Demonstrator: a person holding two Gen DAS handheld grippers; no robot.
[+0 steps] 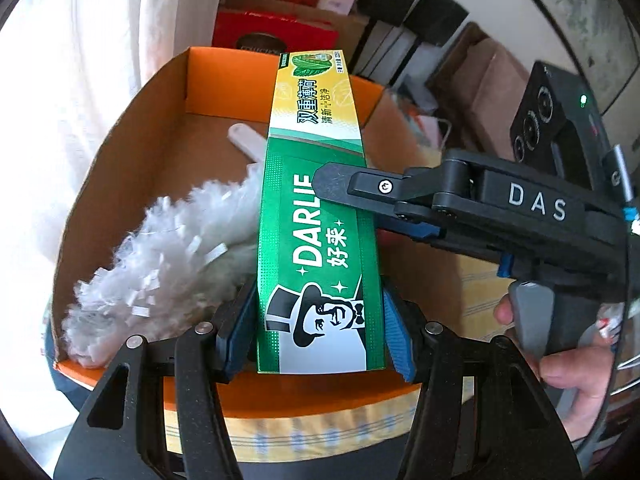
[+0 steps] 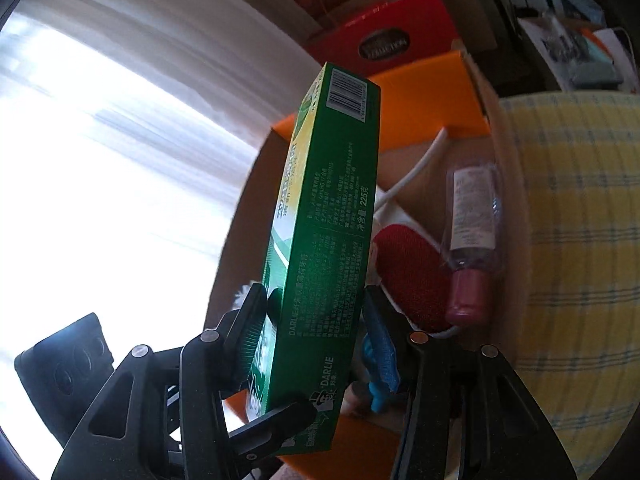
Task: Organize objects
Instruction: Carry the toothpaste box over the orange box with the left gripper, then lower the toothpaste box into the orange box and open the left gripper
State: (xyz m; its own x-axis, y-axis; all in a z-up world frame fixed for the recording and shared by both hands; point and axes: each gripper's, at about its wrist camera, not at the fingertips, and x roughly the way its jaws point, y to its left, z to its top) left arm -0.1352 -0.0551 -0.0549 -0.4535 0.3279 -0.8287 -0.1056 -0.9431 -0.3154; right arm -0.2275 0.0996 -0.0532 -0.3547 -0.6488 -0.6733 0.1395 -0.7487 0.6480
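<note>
While both my claws sit on the toothpaste box (image 1: 318, 216), it hangs over the open orange bin (image 1: 176, 76), not in it yet. L gripper (image 1: 318, 334) is pinching the box's near end, blue pads flat on its two narrow sides, printed face up toward the cam. R gripper (image 2: 316, 344) comes in from the right at about a right angle and looks clamped across the box further along: one finger (image 1: 340, 186) lies over the printed face, the other goes under. From the R wrist cam the pads look pressed to the box, tho blur there makes contact hard to swear to.

Key relation: the box's long axis runs straight away from my L claw toward the bin's far wall, roughly parallel to the bin's long sides. So it's lined up w/ the bin already; I'd judge the drop needs lowering, not turning.

What's beneath: a white duster (image 1: 160, 256) fills the bin's left side, handle pointing to the far-left corner. Along the right wall there's a pink bottle (image 2: 472, 240), w/ a red brush (image 2: 412, 272) just beside it. The open lane, I reckon, is down the middle, betw. duster and brush.

L is nearer the end and carries the axis; R is mid-box. Risk: the far end catching the far wall, or the box landing on duster fluff and tilting.
</note>
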